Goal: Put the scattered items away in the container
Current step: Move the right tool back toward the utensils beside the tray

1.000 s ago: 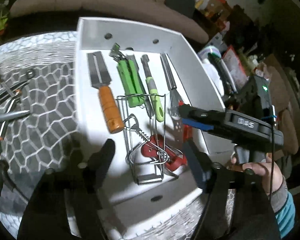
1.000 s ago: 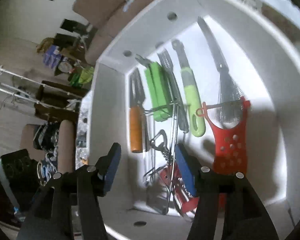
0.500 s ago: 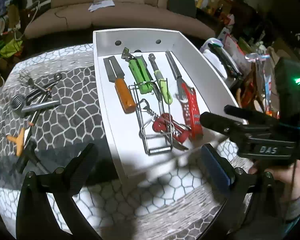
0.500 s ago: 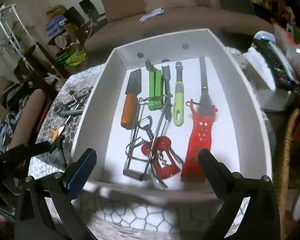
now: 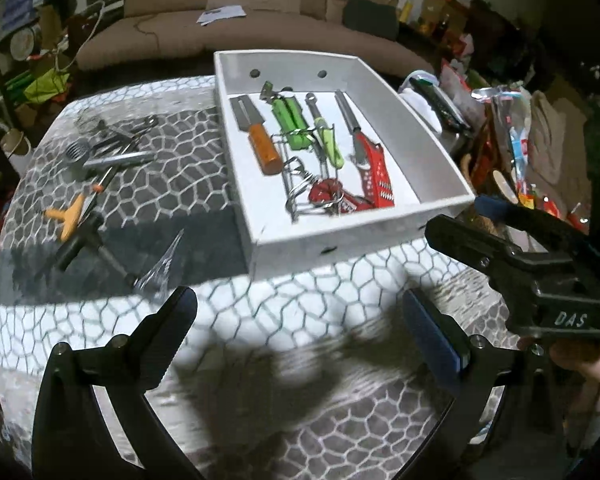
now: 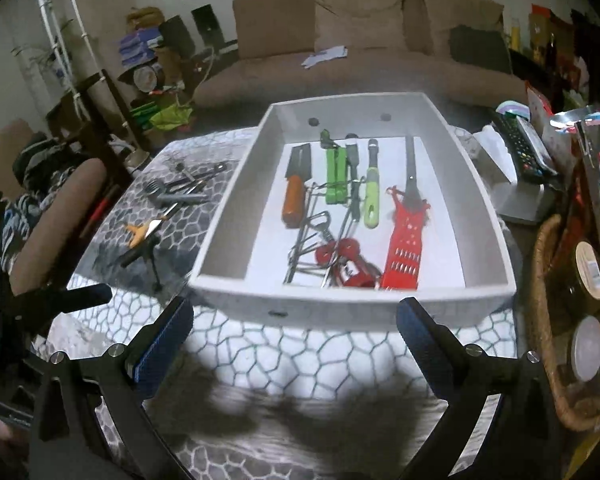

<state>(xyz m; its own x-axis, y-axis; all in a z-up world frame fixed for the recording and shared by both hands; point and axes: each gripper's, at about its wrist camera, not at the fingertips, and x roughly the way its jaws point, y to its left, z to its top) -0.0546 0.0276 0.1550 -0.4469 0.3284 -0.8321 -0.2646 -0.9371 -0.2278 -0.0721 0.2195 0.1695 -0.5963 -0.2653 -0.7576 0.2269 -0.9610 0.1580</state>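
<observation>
Brown sofa (image 6: 364, 56) behind; cluttered shelves (image 5: 452, 20) right.

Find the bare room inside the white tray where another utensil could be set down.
Free: the strip between the red grater and the tray's right wall, and the strip left of the orange-handled tool. The middle is crowded.

brown sofa (image 6: 364, 60) behind the patterned table (image 6: 300, 360)

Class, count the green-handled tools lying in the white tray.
2: the double-handled green tool left of centre, and the slim green-handled tool just right of it, both inside the white tray.
</observation>
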